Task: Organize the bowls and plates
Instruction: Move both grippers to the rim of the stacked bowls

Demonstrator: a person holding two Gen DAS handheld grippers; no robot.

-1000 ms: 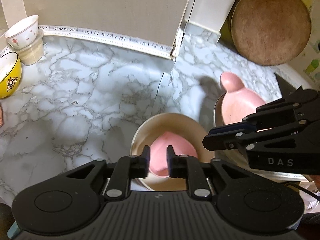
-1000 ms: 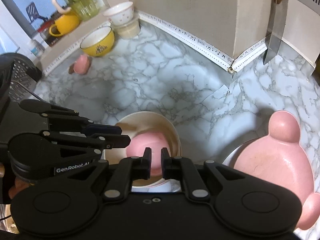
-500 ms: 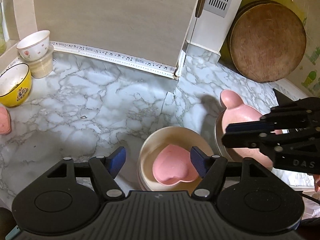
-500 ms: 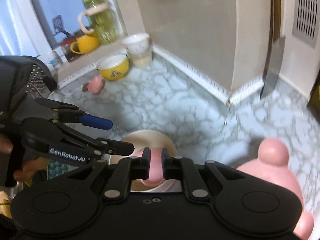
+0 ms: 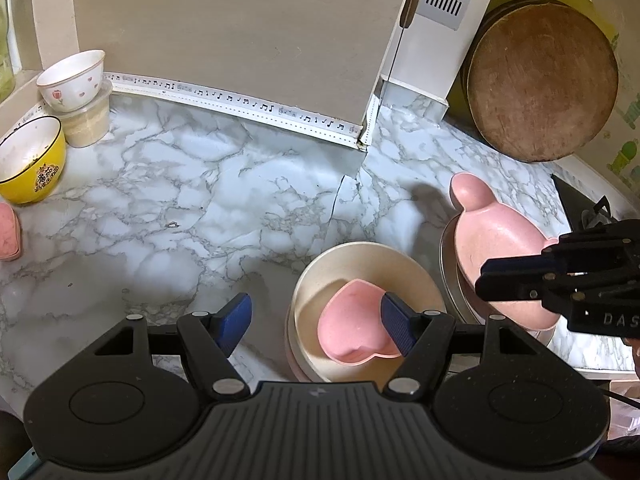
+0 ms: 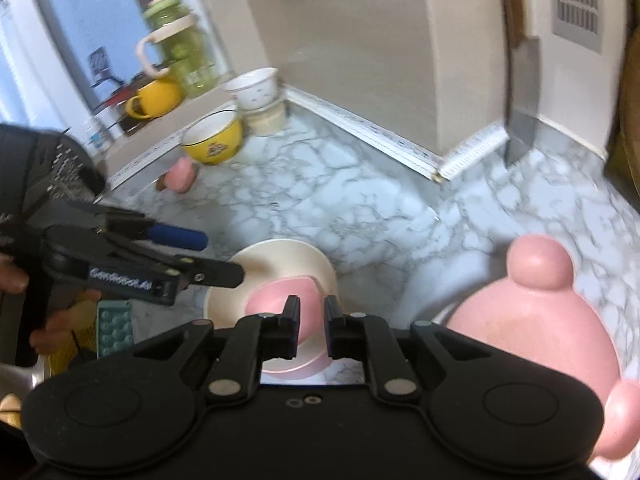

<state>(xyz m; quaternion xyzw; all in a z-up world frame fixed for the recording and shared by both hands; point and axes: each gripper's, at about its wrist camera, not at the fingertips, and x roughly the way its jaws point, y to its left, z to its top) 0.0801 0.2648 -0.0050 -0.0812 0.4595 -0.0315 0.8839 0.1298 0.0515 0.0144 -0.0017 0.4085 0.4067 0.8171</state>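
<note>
Resting inside the cream bowl [image 5: 362, 276] on the marble desk [image 5: 180, 208], a pink heart dish [image 5: 354, 326] is seen tilted, its near edge hidden behind the left hand-held gripper [image 5: 316, 326]. That gripper's blue pads stand well apart: one is over bare desk left of the bowl, the other is in front of the dish's right side, and contact there cannot be judged. A second rim shows under the bowl, but what it belongs to cannot be made out.

Right of the bowl, a pink eared plate [image 5: 500, 240] lies on a grey plate [image 5: 446, 268], much of both covered by the right hand-held gripper [image 5: 486, 280]. In the right wrist view this gripper's fingers [image 6: 290, 320] are drawn close together with nothing between them, the dish and bowl showing beyond them; that view is blurred.

Far left of the bowl, a yellow bowl [image 5: 30, 160] stands beside a white cup [image 5: 74, 80] stacked on a tub [image 5: 88, 120]. A pink item [image 5: 8, 232] is cut off at the left edge. Behind the bowl to the right, a round board [image 5: 542, 84] leans upright, its lower right hidden.
</note>
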